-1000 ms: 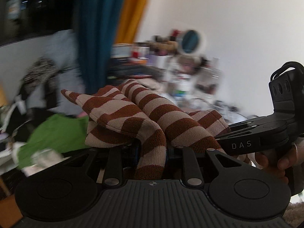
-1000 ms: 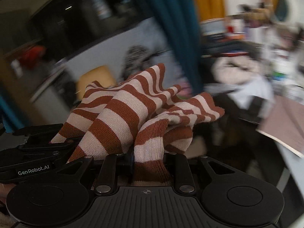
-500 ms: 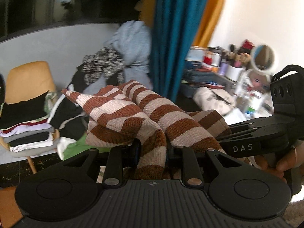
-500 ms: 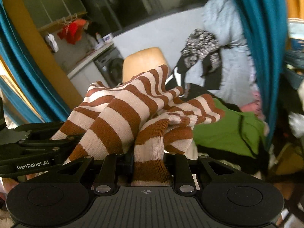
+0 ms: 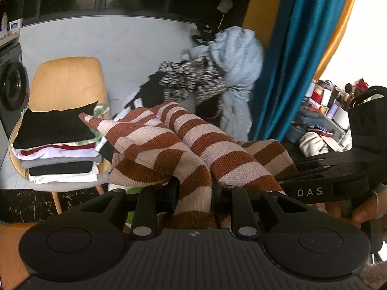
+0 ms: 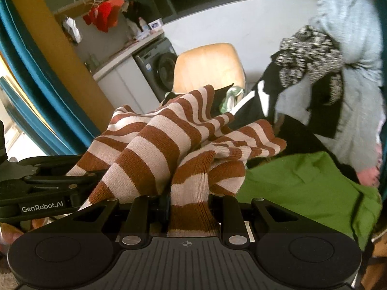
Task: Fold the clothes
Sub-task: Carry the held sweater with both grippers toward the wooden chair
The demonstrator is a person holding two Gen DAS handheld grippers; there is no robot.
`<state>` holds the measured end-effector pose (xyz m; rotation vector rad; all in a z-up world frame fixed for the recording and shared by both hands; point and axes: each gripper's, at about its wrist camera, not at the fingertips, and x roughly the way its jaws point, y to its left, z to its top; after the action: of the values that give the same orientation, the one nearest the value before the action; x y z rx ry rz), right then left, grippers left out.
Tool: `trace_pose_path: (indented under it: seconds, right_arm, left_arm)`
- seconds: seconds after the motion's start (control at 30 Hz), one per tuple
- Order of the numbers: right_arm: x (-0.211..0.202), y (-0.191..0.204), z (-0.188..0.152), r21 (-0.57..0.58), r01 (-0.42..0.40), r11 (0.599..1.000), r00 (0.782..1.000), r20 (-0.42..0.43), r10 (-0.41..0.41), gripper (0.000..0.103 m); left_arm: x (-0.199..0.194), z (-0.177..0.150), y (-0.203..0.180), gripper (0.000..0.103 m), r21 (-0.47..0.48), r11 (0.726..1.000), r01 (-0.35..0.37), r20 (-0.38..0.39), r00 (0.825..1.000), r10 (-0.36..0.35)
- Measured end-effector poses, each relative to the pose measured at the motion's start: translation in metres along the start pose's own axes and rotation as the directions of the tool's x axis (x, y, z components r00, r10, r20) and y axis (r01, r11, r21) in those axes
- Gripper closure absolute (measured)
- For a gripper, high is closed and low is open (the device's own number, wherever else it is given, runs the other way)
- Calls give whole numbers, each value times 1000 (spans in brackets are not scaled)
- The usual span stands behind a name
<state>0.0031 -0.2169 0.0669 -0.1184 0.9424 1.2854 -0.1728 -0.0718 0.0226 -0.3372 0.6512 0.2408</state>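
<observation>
Both grippers, left gripper (image 5: pixel 193 188) and right gripper (image 6: pixel 188 200), pinching folded striped sweater (image 5: pixel 183 145); loose layers risking unfolding, toppling folded stack (image 5: pixel 58 149) on chair (image 5: pixel 65 79).

left wrist view: the striped garment (image 5: pixel 183 149) is bunched between the jaws of the left gripper (image 5: pixel 193 188) and rises in front of it; the right gripper (image 5: pixel 338 183) lies to its right, with the person's hand (image 5: pixel 358 210) below it. a chair (image 5: pixel 65 84) stands at far left, a stack of folded clothes (image 5: pixel 58 152) on its seat; a washing machine (image 5: pixel 12 89) is left of the chair. a heap of unfolded clothes (image 5: pixel 217 77) sits behind the garment, a curtain (image 5: pixel 302 55) to its right, a cluttered table (image 5: pixel 324 111) beyond that. right wrist view: a loose cloth (image 6: pixel 302 188) lies right of the garment, below the heap.
</observation>
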Motion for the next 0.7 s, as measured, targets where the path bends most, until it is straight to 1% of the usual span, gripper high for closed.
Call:
trace_pose_path:
  seconds: [0.13,0.27,0.4,0.5,0.6,0.7]
  right_arm:
    - [54,30,18,7,37,999,999,13,-38,84]
    - [100,78,31,63,93,994,995,38,-96,84]
    - [146,121,46,120,119,986,991,39,-125,84]
    - [177,146,51,145,148,978,987,33,-154,84]
    - [203,161,58,169,168,971,985,14,-173,84]
    - [226,172,67,154,186,971,982,-5,-187,84]
  left_arm:
    - [4,12,65,80,39,999,35,-12,999,-34]
    - [-3,27,133,80,83,993,88,-52,995,-83]
    - [-15,38,189,80,110,987,115,-87,991,-106]
    - [-13,40,223,81,106,984,143,-110,985,-131]
    - [-10,41,247,81,96,983,156,-119,982,-144]
    - [-3,43,270,81,77,984,161,-120,981,-151]
